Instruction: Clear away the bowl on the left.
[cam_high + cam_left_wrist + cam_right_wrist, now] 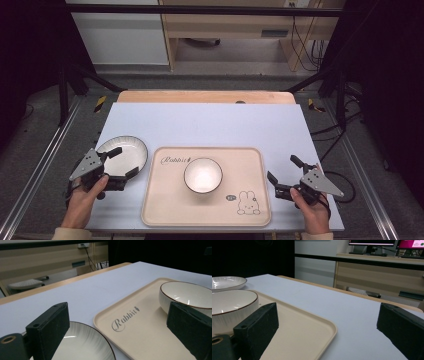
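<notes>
— So, why was the left gripper (121,161) placed over the plate (131,152)?

— I think it was there to take the plate by its near rim. Its jaws stood wide apart and held nothing; one was above the plate, the other near the edge toward the tray (160,210). The plate lay on the table (210,125), just beside the left side of the tray, not on it.

— And the right gripper (283,173)?

— It was also open and empty, resting near the right edge of the tray, well apart from the bowl (203,174). My judgement is that it only waited, or was ready to steady the tray.

— Where was the bowl?

— Upright, in the middle of the tray, between the printed word and the rabbit drawing (248,203).

— What did the gripper views add to the high view?

— The left gripper view showed the plate (82,345) low between its jaws, with fine ribs on its inside and a dark rim, and the brown rim of the bowl (186,296). The right gripper view showed the raised lip of the tray (329,327) and the ribbed side of the bowl (232,306). The high view alone gave the whole layout and both hands.

— Did a jaw touch the plate?

— Perhaps not; from these angles I could not tell it surely.
</notes>
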